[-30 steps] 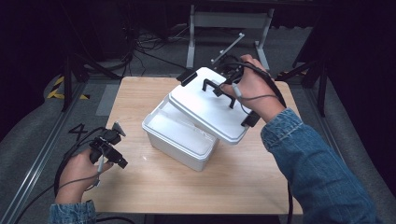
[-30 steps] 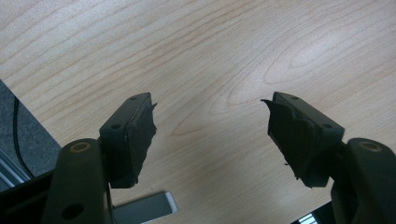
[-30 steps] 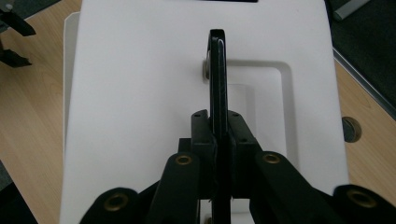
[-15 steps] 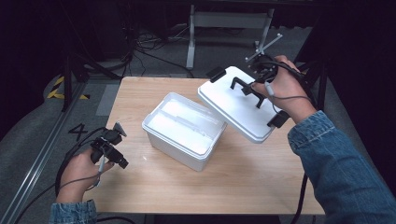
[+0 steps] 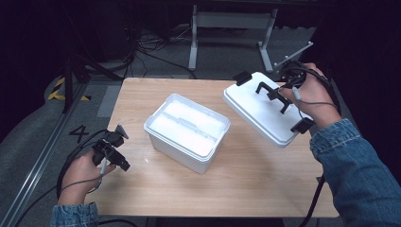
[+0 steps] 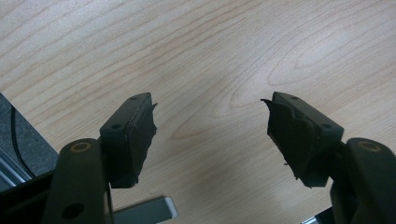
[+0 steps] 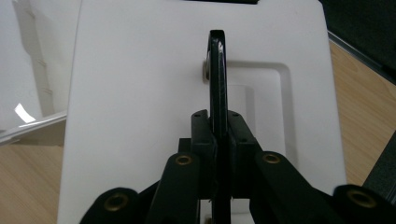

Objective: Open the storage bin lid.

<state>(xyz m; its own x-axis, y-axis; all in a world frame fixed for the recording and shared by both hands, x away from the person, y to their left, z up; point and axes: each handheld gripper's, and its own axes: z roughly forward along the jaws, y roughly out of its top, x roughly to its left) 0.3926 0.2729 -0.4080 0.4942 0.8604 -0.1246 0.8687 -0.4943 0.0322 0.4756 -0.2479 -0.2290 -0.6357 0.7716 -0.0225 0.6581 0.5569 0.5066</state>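
Right gripper point(image 7: 219, 140) fingers clamped on black handle point(image 7: 216, 70) of white plastic lid point(image 5: 265, 111), tilted beside open white rectangular tub point(image 5: 187, 130). Left gripper point(image 6: 212, 133) fingers apart over wooden bench point(image 5: 189, 189).

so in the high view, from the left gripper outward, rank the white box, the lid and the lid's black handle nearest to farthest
1. White box: mid-table, open, nearest to the left gripper, which sits at the table's near left edge.
2. Lid: off the box, over the far right of the table.
3. Black handle: on the lid's top, farthest, pinched in the right gripper.
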